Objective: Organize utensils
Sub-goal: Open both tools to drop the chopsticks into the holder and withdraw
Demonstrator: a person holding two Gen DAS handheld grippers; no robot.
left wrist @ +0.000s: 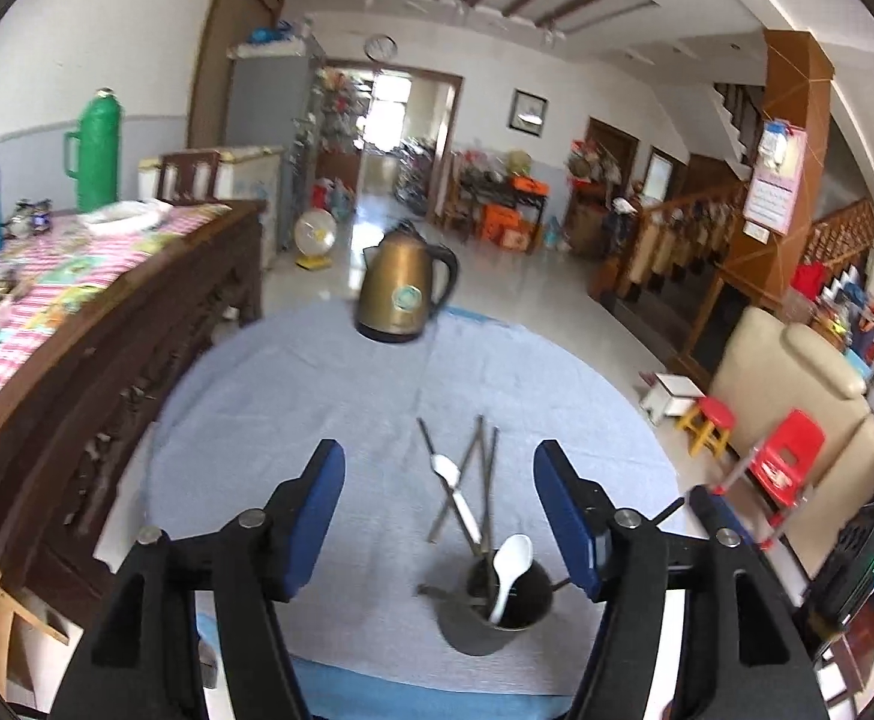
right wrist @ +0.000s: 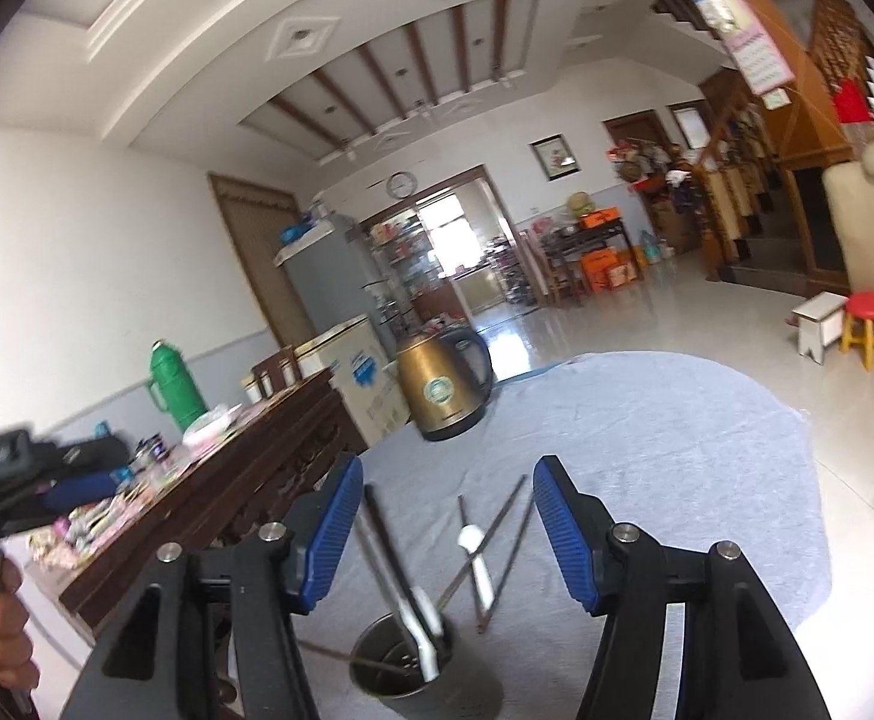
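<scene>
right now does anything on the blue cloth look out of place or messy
Yes. A white spoon and several chopsticks lie crossed in a loose pile on the cloth, outside the metal cup that already holds another white spoon. Nothing looks spilled or broken.

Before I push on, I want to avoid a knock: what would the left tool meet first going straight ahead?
Probably the loose chopsticks and spoon on the cloth; the kettle stands further back. Depth is unclear.

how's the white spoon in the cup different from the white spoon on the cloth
The spoon in the cup stands tilted inside the metal cup, bowl end up; the spoon on the cloth lies flat among the loose chopsticks. The first is sorted, the second is not. Both are white.
</scene>
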